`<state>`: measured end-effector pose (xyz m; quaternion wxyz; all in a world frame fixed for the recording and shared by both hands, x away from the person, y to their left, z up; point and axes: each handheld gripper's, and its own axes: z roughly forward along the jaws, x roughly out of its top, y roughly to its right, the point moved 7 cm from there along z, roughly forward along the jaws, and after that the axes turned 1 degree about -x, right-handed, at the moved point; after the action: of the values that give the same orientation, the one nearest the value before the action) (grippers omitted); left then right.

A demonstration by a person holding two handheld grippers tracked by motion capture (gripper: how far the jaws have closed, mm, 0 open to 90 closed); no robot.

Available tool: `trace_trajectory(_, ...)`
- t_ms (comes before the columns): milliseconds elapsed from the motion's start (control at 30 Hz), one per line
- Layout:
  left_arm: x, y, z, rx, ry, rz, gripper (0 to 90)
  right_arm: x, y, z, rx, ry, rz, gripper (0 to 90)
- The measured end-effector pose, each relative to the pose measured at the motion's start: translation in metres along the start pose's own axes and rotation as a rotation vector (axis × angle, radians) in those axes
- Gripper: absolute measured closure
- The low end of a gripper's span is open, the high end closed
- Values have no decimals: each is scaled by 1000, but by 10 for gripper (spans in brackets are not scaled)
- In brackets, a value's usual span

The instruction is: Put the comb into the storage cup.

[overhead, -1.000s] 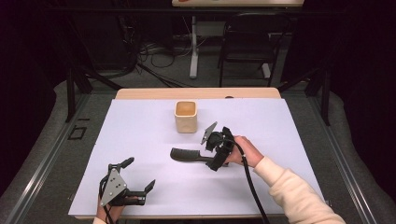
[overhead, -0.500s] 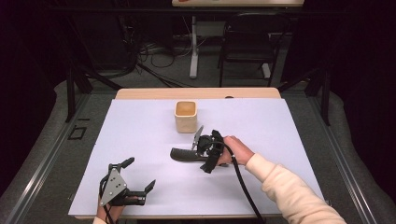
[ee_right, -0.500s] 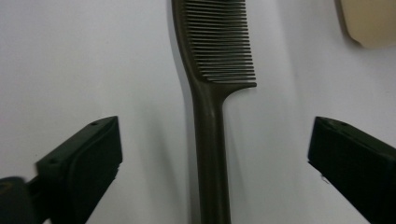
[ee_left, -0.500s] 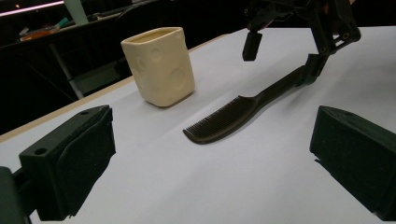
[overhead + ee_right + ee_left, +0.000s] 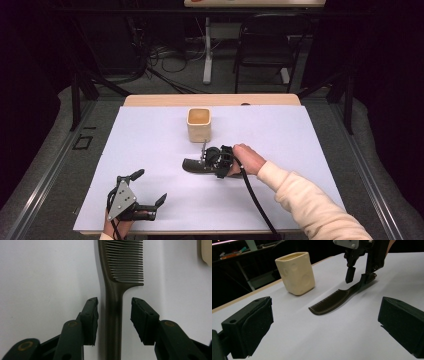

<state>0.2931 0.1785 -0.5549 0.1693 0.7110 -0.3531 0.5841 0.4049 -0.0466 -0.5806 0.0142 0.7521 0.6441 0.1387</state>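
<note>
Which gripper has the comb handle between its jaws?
The right gripper: its jaws, just closing, straddle the dark plastic comb handle, not yet touching. The left gripper rests open, apart.

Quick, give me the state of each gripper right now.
Left gripper: open, holding nothing, low over the table.
Right gripper: open, jaws just closing around the comb handle, pads not yet pressing on it.

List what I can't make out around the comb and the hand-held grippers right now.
- Comb handle end: cut off by the bottom edge in the right gripper view; covered by the right hand-held gripper in the high view.
- Cup contents: too small in the high view; hidden by its wall in the left gripper view.
</note>
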Motion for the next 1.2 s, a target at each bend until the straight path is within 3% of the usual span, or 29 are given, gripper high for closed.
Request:
trace_trajectory(533,-1,1,1,-15,-6,-14,0,4,2,18,46,-84,2,685)
trace_trajectory(833,-2,1,2,-21,-7,-19,0,3,3,17,51,-76,-5,722)
trace_trajectory(1200,-2,1,2,-20,-6,-20,0,2,1,5,62,-10,14,724)
